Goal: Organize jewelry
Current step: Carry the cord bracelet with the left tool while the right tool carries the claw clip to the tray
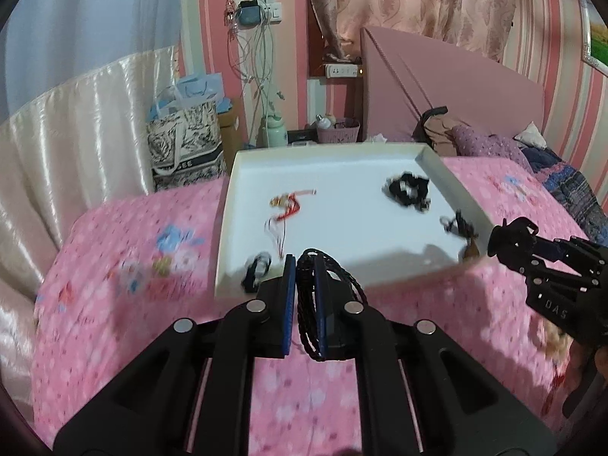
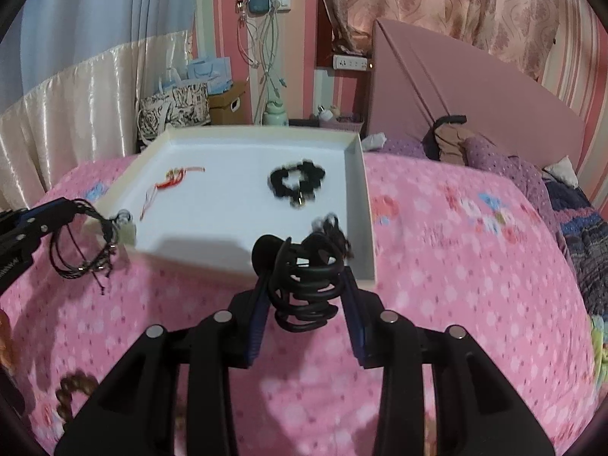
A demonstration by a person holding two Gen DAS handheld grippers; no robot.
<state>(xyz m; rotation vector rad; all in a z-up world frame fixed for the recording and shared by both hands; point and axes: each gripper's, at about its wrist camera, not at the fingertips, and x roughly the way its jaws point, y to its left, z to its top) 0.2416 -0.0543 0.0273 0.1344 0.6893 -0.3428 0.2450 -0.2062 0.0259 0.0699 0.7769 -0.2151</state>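
Pink bedspread [image 2: 437, 228], white tray [image 2: 359, 174], left tongs [image 1: 304, 285] pinching braided cord bracelet [image 1: 307, 304], right tongs [image 2: 306, 296] tilted down gripping black hair claw [image 2: 304, 288]

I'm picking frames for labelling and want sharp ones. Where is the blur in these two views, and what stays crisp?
Left wrist view: the pink bedspread and the items in the white tray are smeared, while the left gripper and its black braided cord stay crisp. Right wrist view: same smear, but the right gripper and black claw clip are sharp; the edges bend.
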